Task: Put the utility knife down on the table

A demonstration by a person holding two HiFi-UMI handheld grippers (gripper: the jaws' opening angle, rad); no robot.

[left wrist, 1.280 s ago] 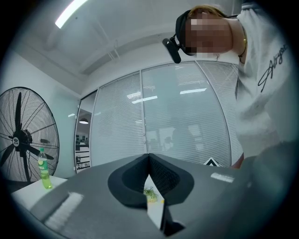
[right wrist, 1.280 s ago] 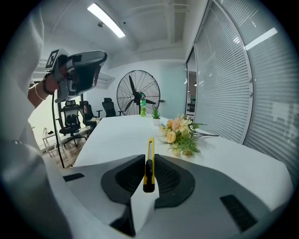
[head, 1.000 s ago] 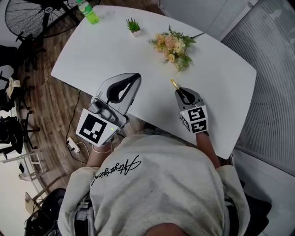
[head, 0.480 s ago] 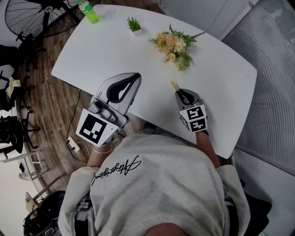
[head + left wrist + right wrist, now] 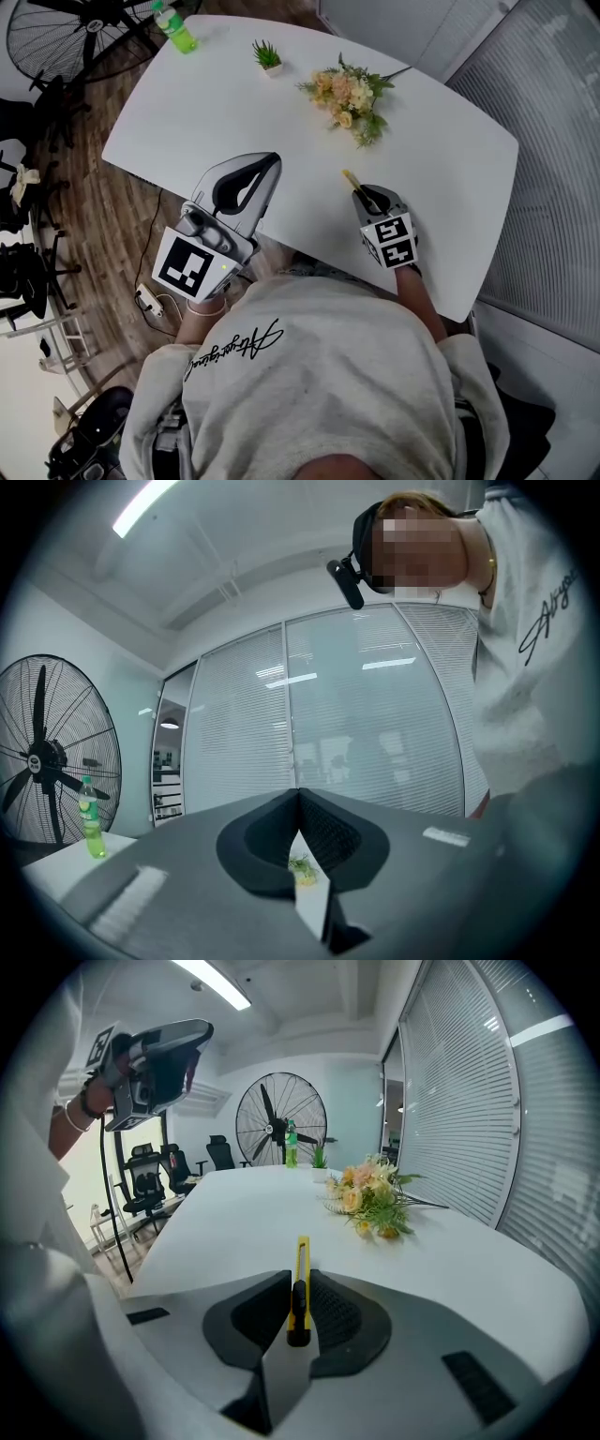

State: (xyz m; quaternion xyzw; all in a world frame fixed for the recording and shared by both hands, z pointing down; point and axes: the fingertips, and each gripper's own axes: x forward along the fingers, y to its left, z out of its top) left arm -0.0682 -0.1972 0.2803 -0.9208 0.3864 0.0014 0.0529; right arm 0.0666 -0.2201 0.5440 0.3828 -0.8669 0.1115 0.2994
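A yellow utility knife (image 5: 300, 1283) with a black slider is clamped between the pads of my right gripper (image 5: 298, 1290), its tip sticking out forward over the white table (image 5: 253, 1213). In the head view the right gripper (image 5: 361, 194) hangs low over the table's near right part, and the knife (image 5: 352, 179) points toward the flowers. My left gripper (image 5: 265, 166) is held up over the table's near left edge, shut, with nothing in it. In the left gripper view the left gripper (image 5: 299, 797) has its pads meeting at the tips.
A bunch of yellow and orange flowers (image 5: 349, 97) lies on the far middle of the table (image 5: 441, 169). A small potted plant (image 5: 267, 55) and a green bottle (image 5: 174, 26) stand at the far left. A floor fan (image 5: 278, 1127) and office chairs (image 5: 159, 1171) are beyond.
The right gripper with the knife has shifted only slightly. The left gripper has kept still.
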